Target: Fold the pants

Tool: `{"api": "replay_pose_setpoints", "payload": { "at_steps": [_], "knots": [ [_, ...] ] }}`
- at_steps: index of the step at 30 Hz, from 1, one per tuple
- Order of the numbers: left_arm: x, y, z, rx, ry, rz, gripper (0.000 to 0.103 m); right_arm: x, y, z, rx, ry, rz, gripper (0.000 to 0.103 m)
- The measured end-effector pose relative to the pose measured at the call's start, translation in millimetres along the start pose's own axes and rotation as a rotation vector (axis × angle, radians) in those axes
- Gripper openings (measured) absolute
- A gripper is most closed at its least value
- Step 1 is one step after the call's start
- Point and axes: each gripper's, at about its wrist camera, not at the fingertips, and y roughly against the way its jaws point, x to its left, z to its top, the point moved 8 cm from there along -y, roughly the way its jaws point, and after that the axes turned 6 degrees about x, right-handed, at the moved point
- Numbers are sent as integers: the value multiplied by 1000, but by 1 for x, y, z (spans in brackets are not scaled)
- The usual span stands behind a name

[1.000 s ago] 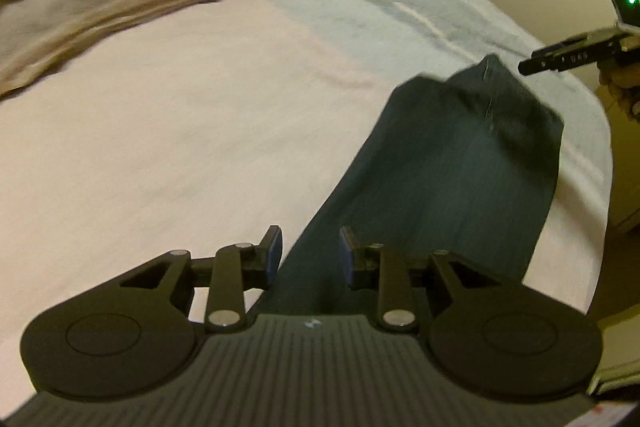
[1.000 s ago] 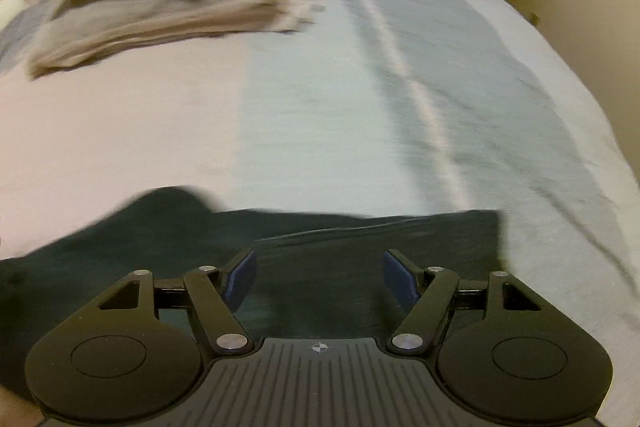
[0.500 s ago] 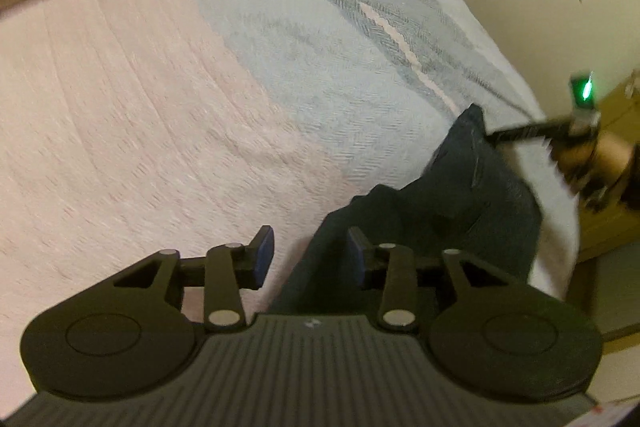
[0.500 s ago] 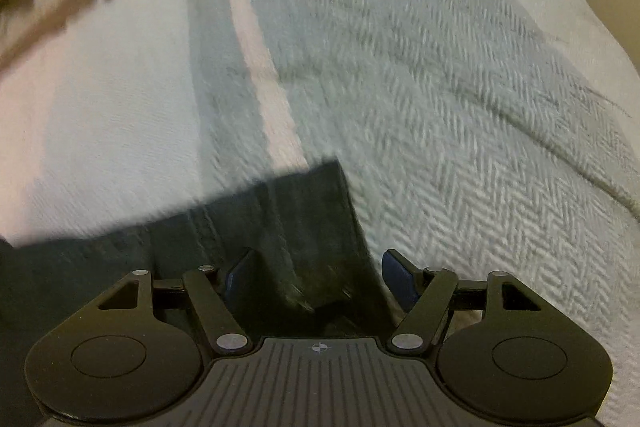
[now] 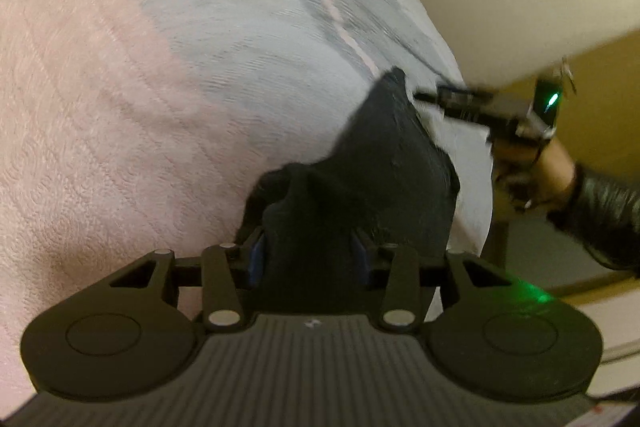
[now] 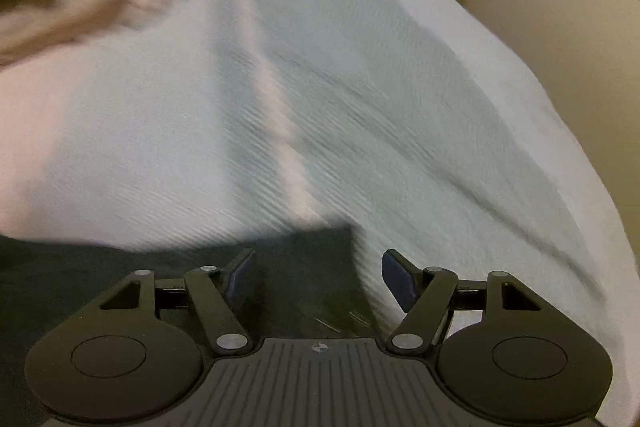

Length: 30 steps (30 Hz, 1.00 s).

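While gripped: dark, soft pants [image 5: 384, 171] bunch between the left gripper [image 5: 308, 259] fingers.
Right gripper [image 6: 318, 275]: blue pads spread over the hem.
Bedspread [image 5: 140, 75]: herringbone weave, pink and grey-green.

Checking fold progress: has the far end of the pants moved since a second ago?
Yes. In the left wrist view the pants have bunched toward the left claw, leaving more bare bedspread beyond them; the right claw is at their far corner.
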Motion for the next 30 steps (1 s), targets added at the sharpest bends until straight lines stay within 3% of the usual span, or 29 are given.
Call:
{"api": "replay_pose_setpoints", "payload": {
  "at_steps": [2,3,6,7,10,13,17,20,21,23,25,28,30],
  "knots": [
    [-10,2,-8,-4,-39,35,36,35,13,17,-26,52,144,67],
    [-15,2,-14,-9,-56,63,36,59,17,26,-12,81,264,67],
    [-29,0,-26,-44,-84,121,36,124,14,46,103,200,560,66],
    [-34,0,-33,-56,-85,129,36,144,11,50,148,255,627,60],
    [-43,-5,-48,-85,-86,165,36,194,-10,57,298,399,756,43],
    [-44,-9,-55,-111,-59,182,36,227,-30,48,465,527,851,42],
    [-44,-9,-59,-140,-60,197,36,244,-43,29,625,621,837,37],
    [-40,-8,-60,-149,-61,202,35,245,-46,24,661,613,836,21],
    [-38,-7,-59,-155,-66,205,35,244,-46,24,653,614,831,11],
    [-33,-2,-55,-174,-67,231,35,243,-45,31,609,609,817,8],
    [-27,8,-53,-219,-53,272,36,237,-44,48,492,540,779,1],
    [-9,23,-51,-270,6,347,36,225,-58,62,375,424,679,0],
    [-1,34,-55,-295,34,386,36,223,-72,60,375,364,650,0]
  ]
}}
